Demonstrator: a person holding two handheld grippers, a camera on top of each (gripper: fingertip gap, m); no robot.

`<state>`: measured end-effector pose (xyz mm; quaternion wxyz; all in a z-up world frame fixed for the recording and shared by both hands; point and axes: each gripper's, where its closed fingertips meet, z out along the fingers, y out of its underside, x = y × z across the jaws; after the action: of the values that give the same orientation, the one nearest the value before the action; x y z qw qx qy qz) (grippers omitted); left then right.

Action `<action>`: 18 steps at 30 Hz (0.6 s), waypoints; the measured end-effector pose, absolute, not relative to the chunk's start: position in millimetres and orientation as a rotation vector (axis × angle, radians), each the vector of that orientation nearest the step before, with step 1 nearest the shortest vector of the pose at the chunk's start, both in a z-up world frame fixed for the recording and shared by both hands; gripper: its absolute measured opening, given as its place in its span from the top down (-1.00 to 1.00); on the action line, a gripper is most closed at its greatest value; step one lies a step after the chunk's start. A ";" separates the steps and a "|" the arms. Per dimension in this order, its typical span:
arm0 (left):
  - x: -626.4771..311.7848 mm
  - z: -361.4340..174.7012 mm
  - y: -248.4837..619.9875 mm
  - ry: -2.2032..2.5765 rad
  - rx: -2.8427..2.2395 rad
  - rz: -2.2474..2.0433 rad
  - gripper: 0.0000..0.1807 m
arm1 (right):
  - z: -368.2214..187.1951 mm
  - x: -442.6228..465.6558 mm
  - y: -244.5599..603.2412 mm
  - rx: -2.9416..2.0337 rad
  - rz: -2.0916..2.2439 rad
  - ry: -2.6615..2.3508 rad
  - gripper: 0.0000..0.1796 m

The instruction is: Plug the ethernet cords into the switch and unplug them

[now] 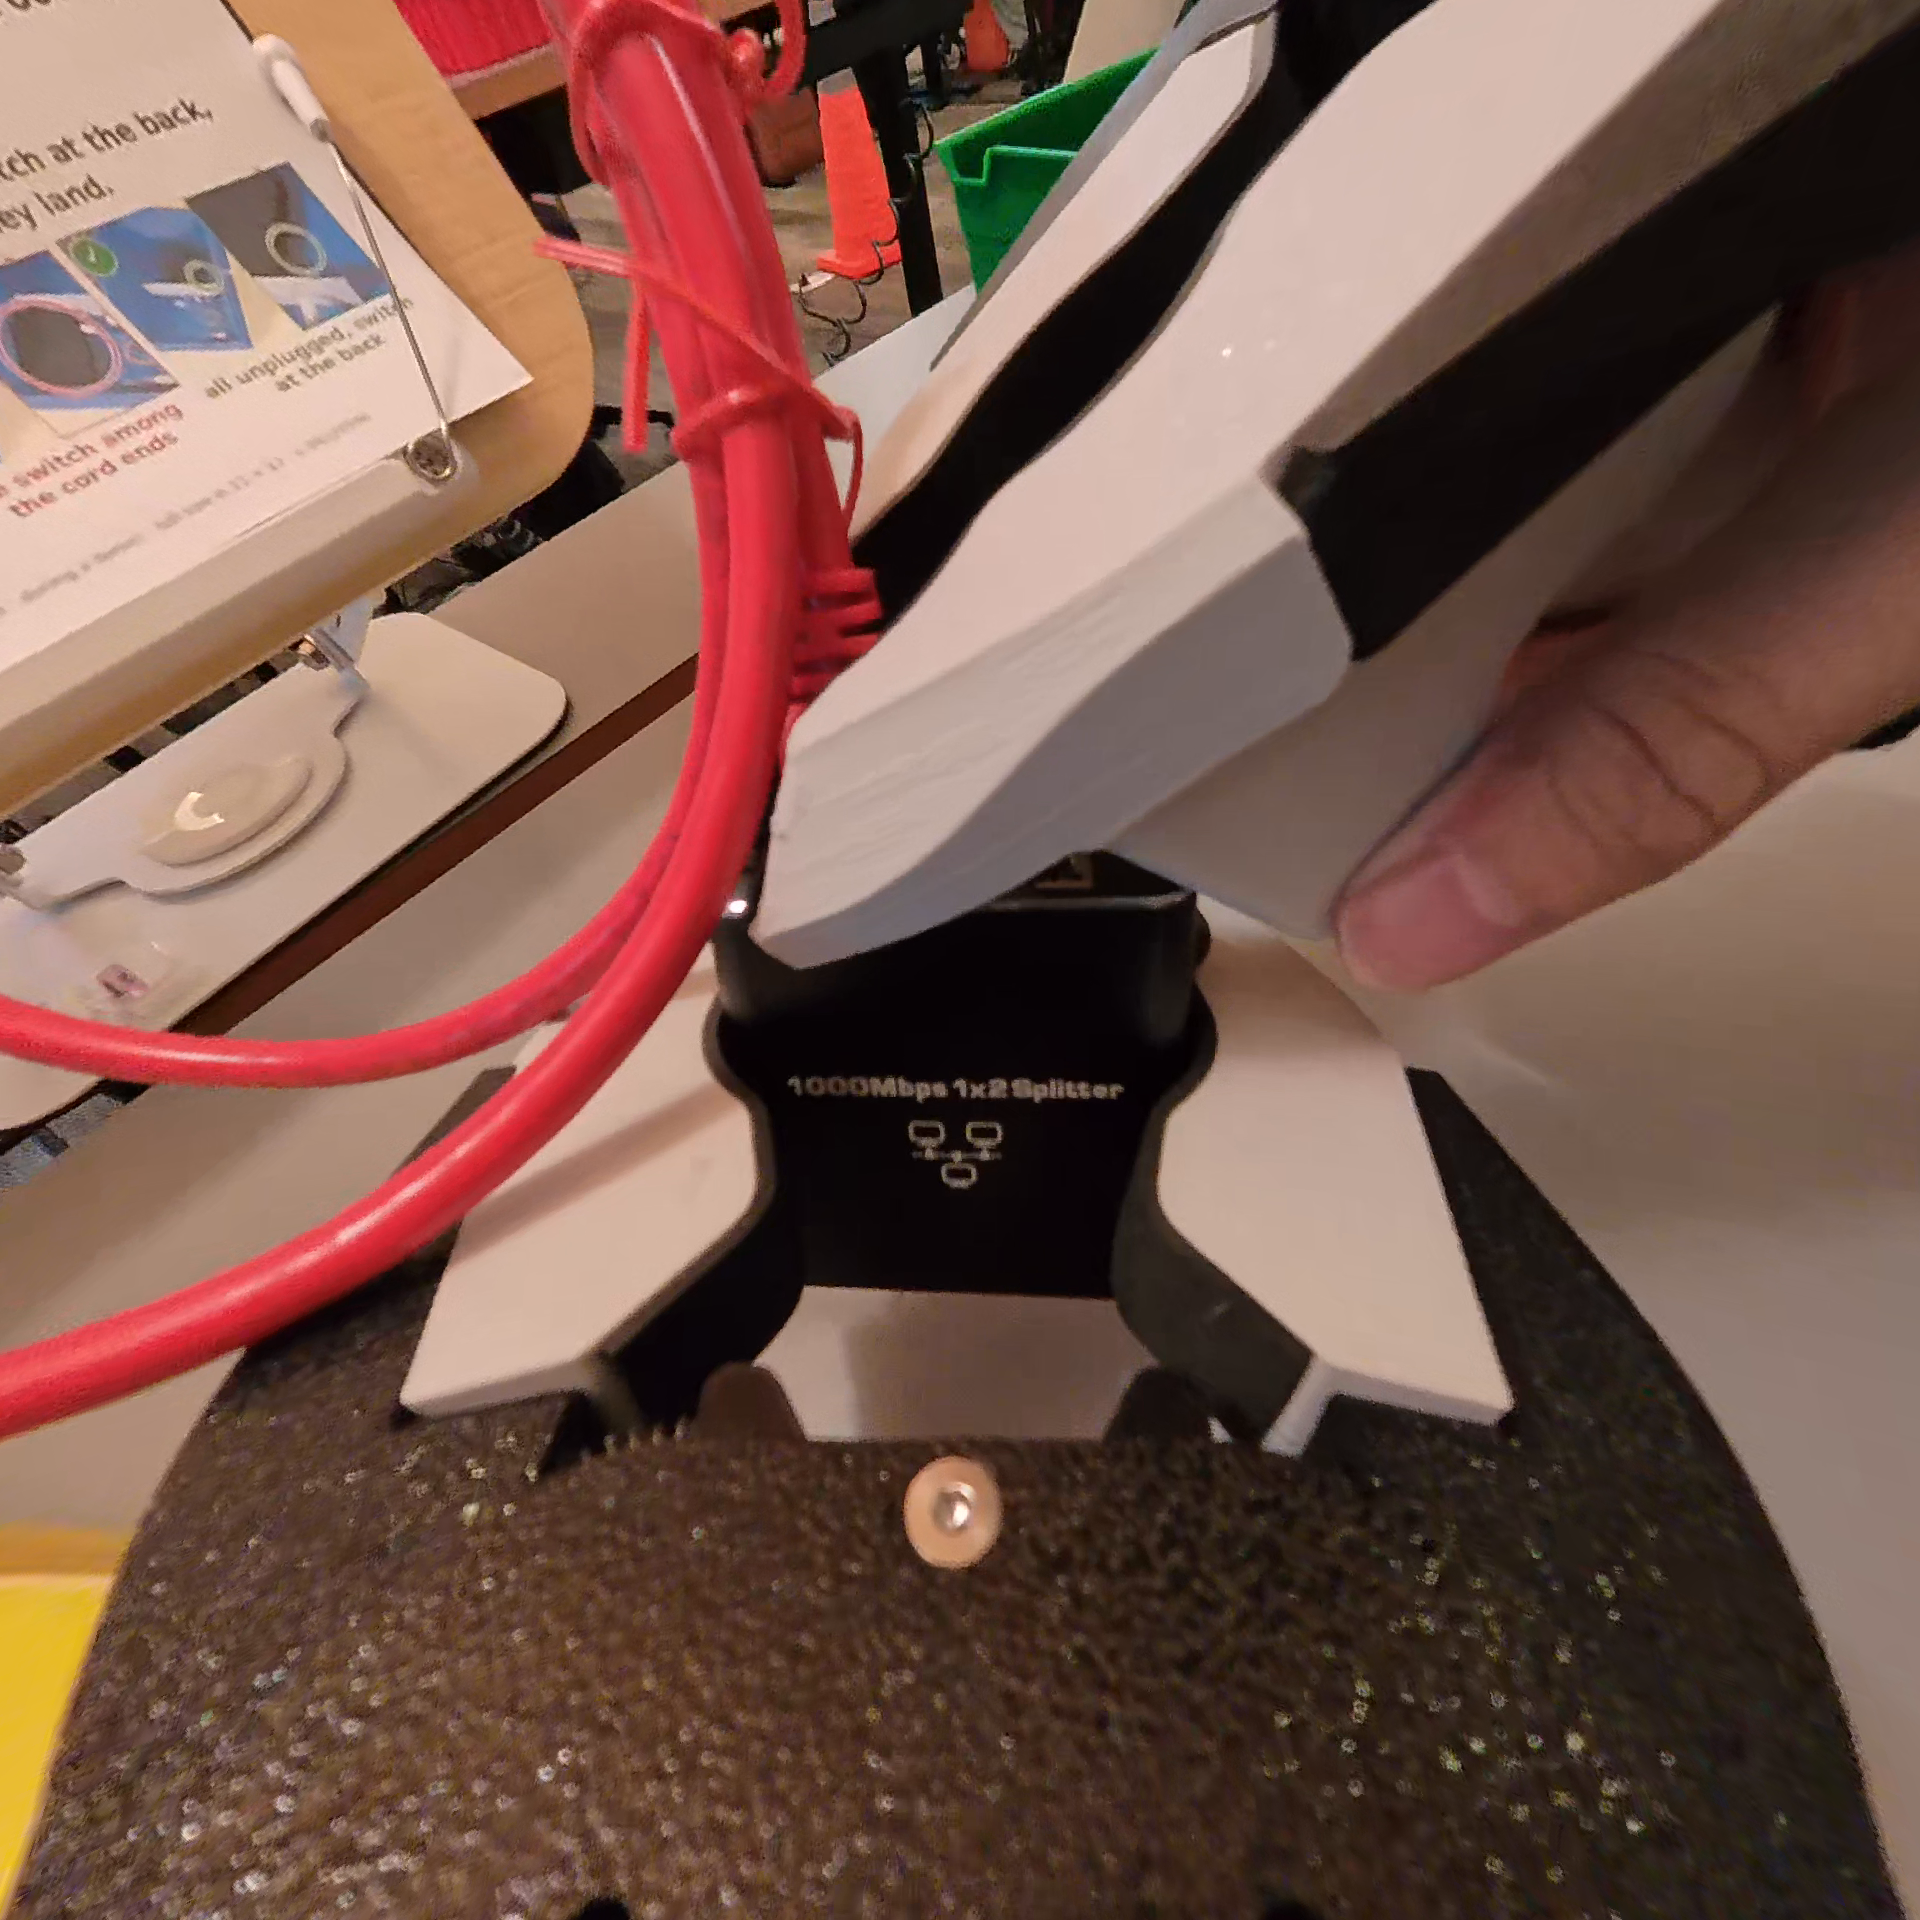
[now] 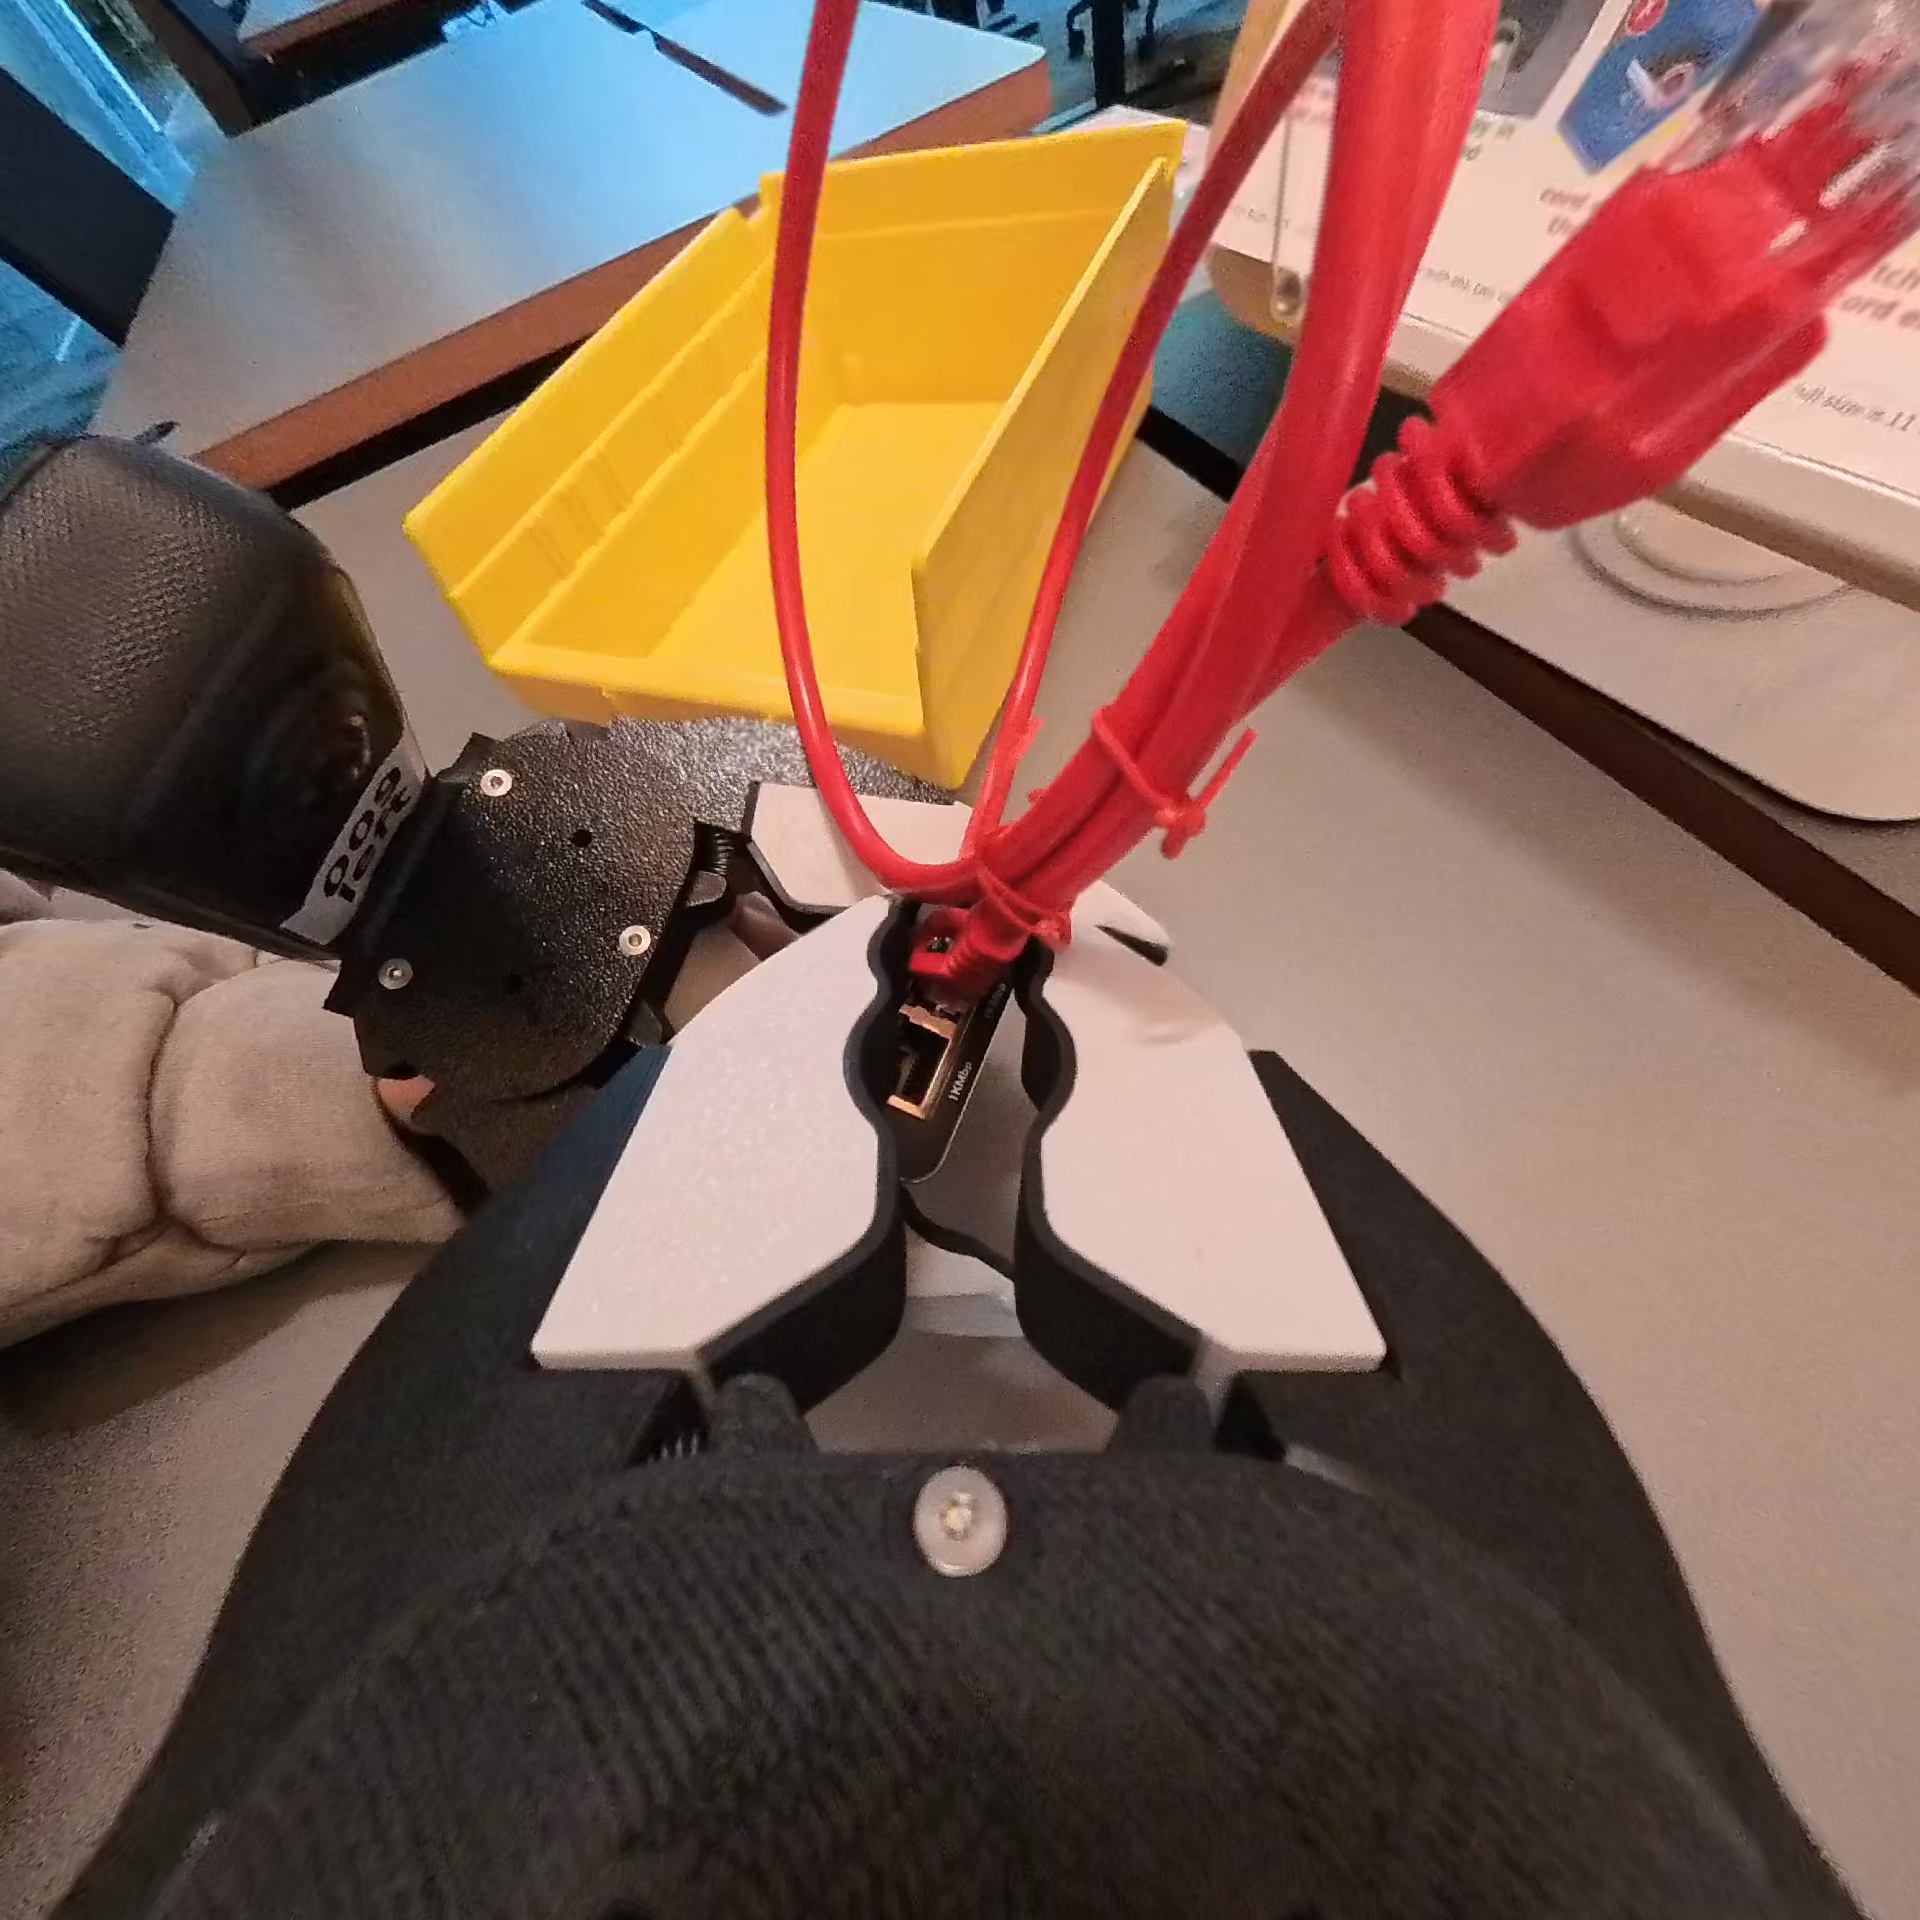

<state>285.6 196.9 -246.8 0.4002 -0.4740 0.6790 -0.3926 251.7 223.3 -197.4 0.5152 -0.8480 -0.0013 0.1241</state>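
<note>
A small black switch (image 1: 956, 1143) lies between my left gripper's (image 1: 961, 1023) fingers, which are shut on its sides. In the right wrist view the switch (image 2: 935, 1081) shows end-on, with an empty port visible. A red ethernet cord (image 1: 727, 623), bundled with red ties, has one plug (image 2: 940, 951) at the switch's port. My right gripper (image 2: 961, 935) is shut on that plug; it enters the left wrist view (image 1: 842, 665) from the upper right, held by a hand (image 1: 1621, 779). The cord's other plug (image 2: 1662, 343) hangs loose at the upper right.
A yellow bin (image 2: 831, 468) stands open on the table behind the switch. An instruction sheet on a wooden stand (image 1: 208, 312) sits at the left on a white base (image 1: 260, 779). A green bin (image 1: 1008, 177) and an orange cone (image 1: 852, 177) are beyond the table. Left tips to right tips: about 6 centimeters.
</note>
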 end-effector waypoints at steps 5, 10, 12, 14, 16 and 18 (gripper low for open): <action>284.9 -247.8 202.7 1.714 -1.206 -0.996 0.16 | -199.4 251.6 231.7 -2.065 0.295 0.019 0.74; 285.5 -245.7 201.9 1.702 -1.176 -0.955 0.17 | -200.0 242.7 245.9 -2.085 0.338 0.066 0.84; 285.9 -242.1 201.4 1.678 -1.192 -0.996 0.17 | -196.5 240.3 246.9 -2.077 0.335 0.051 0.86; 285.7 -238.2 202.3 1.657 -1.178 -1.004 0.17 | -193.5 240.0 247.4 -2.073 0.332 0.067 0.86; 285.3 -234.3 203.7 1.631 -1.158 -0.994 0.17 | -190.9 238.9 247.6 -2.079 0.275 0.050 0.85; 285.1 -229.6 203.3 1.604 -1.149 -1.017 0.16 | -186.4 235.3 247.1 -2.080 0.262 0.059 0.79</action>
<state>285.1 203.3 -229.6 0.4447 -0.4636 0.6472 -0.4104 235.3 247.1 -186.4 0.4987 -0.8597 0.0245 0.1081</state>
